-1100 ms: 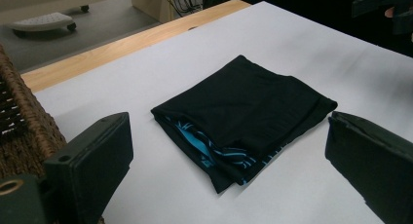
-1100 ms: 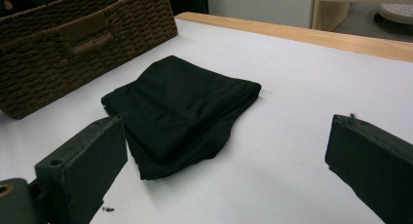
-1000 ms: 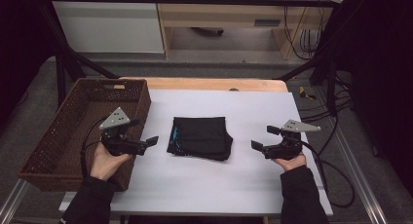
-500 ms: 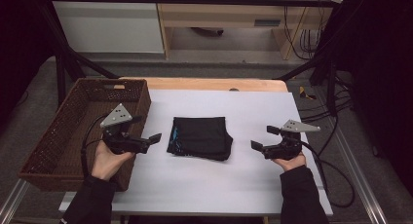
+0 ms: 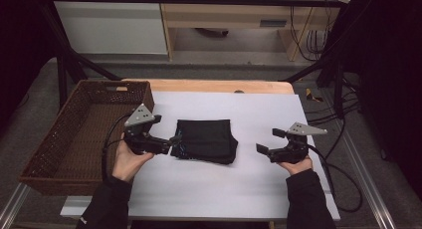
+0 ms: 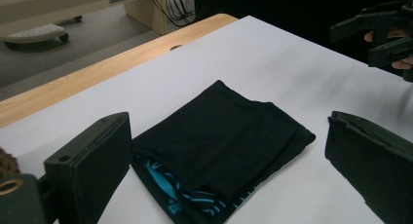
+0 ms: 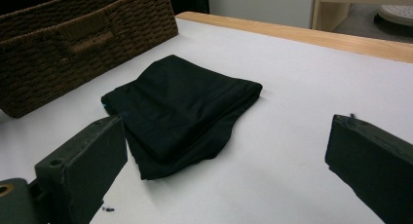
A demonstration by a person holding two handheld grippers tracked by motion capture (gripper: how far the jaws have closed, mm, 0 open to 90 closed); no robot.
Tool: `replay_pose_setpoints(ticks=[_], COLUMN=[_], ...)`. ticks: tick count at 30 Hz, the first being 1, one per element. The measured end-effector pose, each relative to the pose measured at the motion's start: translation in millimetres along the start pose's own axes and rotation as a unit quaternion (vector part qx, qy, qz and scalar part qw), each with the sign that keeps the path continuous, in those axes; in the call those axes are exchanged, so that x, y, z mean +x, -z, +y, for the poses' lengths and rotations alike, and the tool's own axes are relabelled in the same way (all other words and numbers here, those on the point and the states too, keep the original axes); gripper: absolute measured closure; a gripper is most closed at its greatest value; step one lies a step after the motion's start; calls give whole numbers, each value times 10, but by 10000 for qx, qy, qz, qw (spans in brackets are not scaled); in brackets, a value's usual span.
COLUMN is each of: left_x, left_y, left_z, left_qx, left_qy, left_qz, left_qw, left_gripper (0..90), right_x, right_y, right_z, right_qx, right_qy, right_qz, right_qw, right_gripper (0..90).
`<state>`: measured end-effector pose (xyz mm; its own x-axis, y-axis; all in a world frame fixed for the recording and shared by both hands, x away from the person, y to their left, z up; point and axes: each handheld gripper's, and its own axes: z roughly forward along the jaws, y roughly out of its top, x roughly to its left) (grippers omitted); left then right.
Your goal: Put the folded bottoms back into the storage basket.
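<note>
The folded black cloth with blue print (image 5: 205,140) lies mid-counter. The left gripper (image 5: 171,141), fingers open, is at its left edge; the right gripper (image 5: 265,142) waits open, apart. Approach step; next, close on the edge.

Folded cloth (image 5: 205,141) right of basket (image 5: 84,134)
</note>
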<state>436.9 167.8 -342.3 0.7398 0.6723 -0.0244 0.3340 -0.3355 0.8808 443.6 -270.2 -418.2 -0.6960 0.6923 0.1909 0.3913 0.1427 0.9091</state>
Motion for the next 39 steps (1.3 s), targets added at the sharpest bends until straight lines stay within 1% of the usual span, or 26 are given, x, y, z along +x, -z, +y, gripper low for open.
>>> replay_pose_setpoints(ticks=[1,2,3,4,5,6,7,8,9,10,11,13,15,17,19,20,21,22,26,28,30,31,35,36,37,39], left_x=[0,-5,-5,-13,-13,-19,-19,-25,-25,-29,-29,-21,-15,-2,16,42,42,58,85,108,131,145,198,234,234,300], left_y=[0,-58,-58,-115,-115,-166,-166,-204,-204,-254,-254,-333,-361,-415,-459,-497,-497,-532,-581,-613,-639,-661,-728,-758,-758,-792], left_z=[0,-5,-5,-9,-9,-13,-13,-19,-19,-31,-31,-61,-75,-106,-130,-153,-153,-170,-193,-207,-220,-230,-271,-300,-300,-343], left_qx=[0,55,55,112,112,144,144,179,179,206,206,254,283,358,436,481,481,512,524,536,553,560,650,675,675,730], left_qy=[0,24,24,49,49,75,75,111,111,123,123,194,202,214,225,253,253,269,295,339,353,393,446,542,542,675], left_qz=[0,7,7,13,13,7,7,22,22,40,40,35,28,79,161,158,158,212,238,224,260,274,314,336,336,422], left_qw=[10000,10000,10000,9999,9999,9999,9999,9998,9998,9997,9997,9995,9994,9991,9987,9984,9984,9981,9979,9977,9975,9973,9964,9957,9957,9942], left_gripper=[33,33,33,33,33,33,33,33,33,33,33,33,33,33,33,33,33,33,33,33,33,33,34,35,40,47], right_x=[0,0,0,0,0,-1,-1,-1,-1,-1,-1,-1,0,-1,0,2,2,2,3,1,1,1,-2,0,0,1], right_y=[0,4,4,8,8,8,8,7,7,4,4,1,1,0,0,-3,-3,-5,-8,-8,-9,-9,-16,-19,-19,-24], right_z=[0,2,2,4,4,3,3,3,3,2,2,0,0,-1,-1,-2,-2,-3,-4,-5,-6,-6,-8,-9,-9,-11], right_qx=[0,-11,-11,-15,-15,-11,-11,-1,-1,5,5,6,12,17,22,31,31,41,45,55,59,59,70,82,82,99], right_qy=[0,-4,-4,-7,-7,-6,-6,-5,-5,-6,-6,1,-4,0,-1,-11,-11,-3,-8,5,7,7,30,18,18,12], right_qz=[0,7,7,4,4,1,1,1,1,4,4,-1,-1,0,-2,-1,-1,4,0,-5,-5,-5,4,9,9,16], right_qw=[10000,10000,10000,10000,10000,10000,10000,10000,10000,10000,10000,10000,10000,10000,10000,10000,10000,10000,10000,10000,10000,10000,10000,10000,10000,9999], right_gripper=[19,19,19,19,19,19,19,19,19,19,19,19,19,19,19,19,19,19,19,19,19,19,19,19,19,19])
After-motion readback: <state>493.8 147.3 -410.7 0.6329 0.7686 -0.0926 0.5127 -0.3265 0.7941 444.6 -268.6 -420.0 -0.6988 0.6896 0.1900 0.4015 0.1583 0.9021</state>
